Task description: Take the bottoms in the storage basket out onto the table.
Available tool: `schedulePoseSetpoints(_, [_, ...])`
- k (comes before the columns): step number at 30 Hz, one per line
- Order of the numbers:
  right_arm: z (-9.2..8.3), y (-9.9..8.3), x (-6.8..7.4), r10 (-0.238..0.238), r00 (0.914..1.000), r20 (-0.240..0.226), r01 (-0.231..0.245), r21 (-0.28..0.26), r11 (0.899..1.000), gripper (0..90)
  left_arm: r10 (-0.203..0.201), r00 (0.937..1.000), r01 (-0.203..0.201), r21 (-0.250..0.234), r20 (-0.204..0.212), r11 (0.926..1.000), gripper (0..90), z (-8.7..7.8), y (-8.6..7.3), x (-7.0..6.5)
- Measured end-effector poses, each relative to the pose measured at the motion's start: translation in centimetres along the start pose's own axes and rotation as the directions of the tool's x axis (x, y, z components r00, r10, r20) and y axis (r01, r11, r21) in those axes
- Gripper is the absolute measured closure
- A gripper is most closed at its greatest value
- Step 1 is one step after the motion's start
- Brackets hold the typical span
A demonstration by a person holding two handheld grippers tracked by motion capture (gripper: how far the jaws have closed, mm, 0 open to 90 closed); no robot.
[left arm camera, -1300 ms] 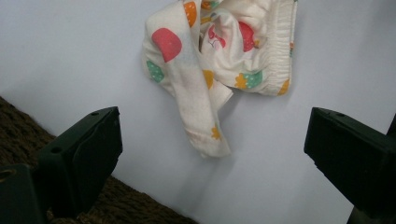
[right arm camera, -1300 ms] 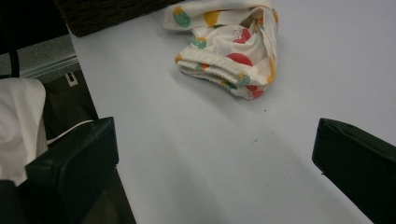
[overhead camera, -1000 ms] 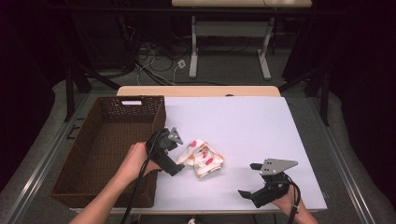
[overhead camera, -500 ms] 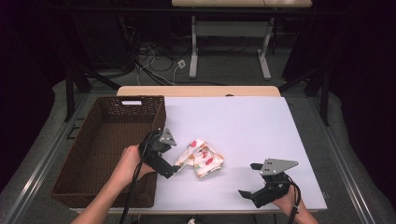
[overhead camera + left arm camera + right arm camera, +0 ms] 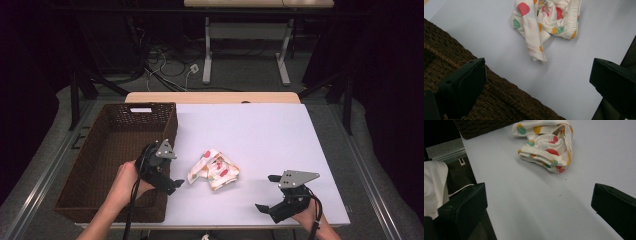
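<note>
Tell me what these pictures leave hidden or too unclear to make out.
- What garment the patterned cloth is: crumpled on itself in every view.
- The wicker basket's near inner corner: covered by the left gripper and hand in the high view.
- The white label on the basket's far rim: too small to read.
- The right gripper jaw tips: dark and small in the high view.

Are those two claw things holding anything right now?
No. Both the left gripper and right gripper are open and empty; the cloth lies loose on the table.

Top of the crumpled patterned cloth [image 5: 544, 22] is cut off by the left gripper view's upper edge; the basket [image 5: 454, 62] runs off left.
</note>
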State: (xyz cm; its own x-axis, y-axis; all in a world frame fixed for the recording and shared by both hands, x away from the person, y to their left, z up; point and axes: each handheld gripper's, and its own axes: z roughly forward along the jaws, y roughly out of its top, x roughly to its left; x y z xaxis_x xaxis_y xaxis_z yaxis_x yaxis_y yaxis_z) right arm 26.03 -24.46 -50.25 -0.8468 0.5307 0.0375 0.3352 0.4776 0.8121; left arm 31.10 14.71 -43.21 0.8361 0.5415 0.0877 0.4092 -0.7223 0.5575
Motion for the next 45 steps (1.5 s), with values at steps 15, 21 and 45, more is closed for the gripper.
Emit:
schedulePoseSetpoints(15, [0.0, 0.0, 0.0, 0.003, 1.0000, -0.003, -0.003, 0.002, 1.000, 0.0, -0.031, 0.9993, 0.031, -0.034, -0.019, 0.9990, 0.0, -1.6, -2.0, -0.8])
schedulePoseSetpoints(21, [0.1, 0.0, 0.1, 0.007, 1.0000, -0.002, -0.007, 0.002, 1.000, 0.0, -0.040, 0.9987, 0.038, -0.072, -0.031, 0.9967, 0.0, -2.1, -3.2, -1.1])
schedulePoseSetpoints(45, [0.0, 0.0, 0.0, 0.001, 1.0000, -0.006, -0.001, 0.010, 1.000, 0.0, -0.102, 0.9923, 0.092, -0.128, -0.070, 0.9875, 0.0, -3.7, -6.8, -1.8])
